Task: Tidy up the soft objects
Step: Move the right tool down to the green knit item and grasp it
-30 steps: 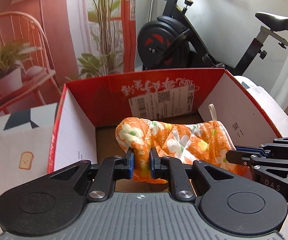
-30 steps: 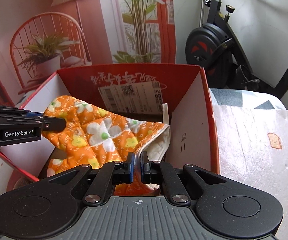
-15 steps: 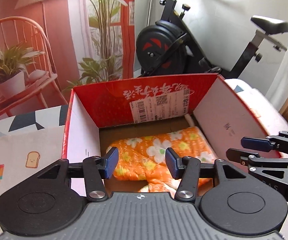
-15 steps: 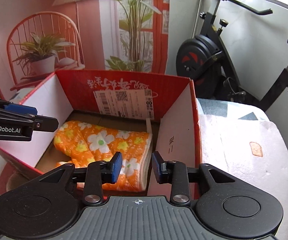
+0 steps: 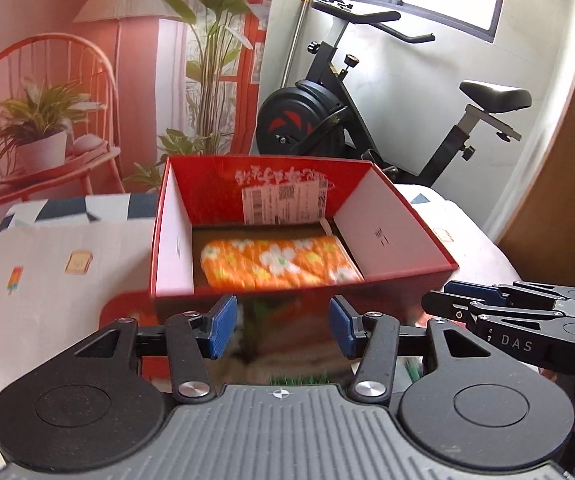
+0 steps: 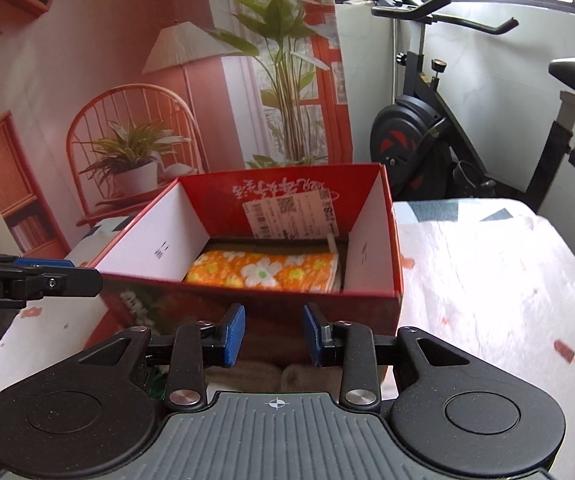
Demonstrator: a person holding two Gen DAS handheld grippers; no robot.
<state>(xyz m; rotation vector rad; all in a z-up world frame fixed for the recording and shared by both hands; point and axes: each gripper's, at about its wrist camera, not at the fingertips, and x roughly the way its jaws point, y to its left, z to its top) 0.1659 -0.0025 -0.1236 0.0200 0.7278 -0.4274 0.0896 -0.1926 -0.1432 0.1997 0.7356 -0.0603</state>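
Note:
An orange quilted cloth with white and yellow flowers (image 5: 275, 264) lies flat on the floor of a red cardboard box (image 5: 407, 272). It also shows in the right wrist view (image 6: 263, 270), inside the same box (image 6: 391, 240). My left gripper (image 5: 281, 330) is open and empty, held in front of the box's near wall. My right gripper (image 6: 273, 334) is open and empty, also in front of the near wall. Something soft and beige (image 6: 287, 374) lies low between the right gripper's fingers, mostly hidden.
The box stands on a bed with a white patterned cover (image 6: 487, 280). An exercise bike (image 5: 327, 120) stands behind the box to the right. A printed backdrop with a chair and plants (image 5: 47, 120) is at the back left. Green material (image 5: 299, 380) shows below the left gripper.
Both grippers let go of the orange cloth, which dropped flat into the box. Both have since pulled back out of the box and opened wider.

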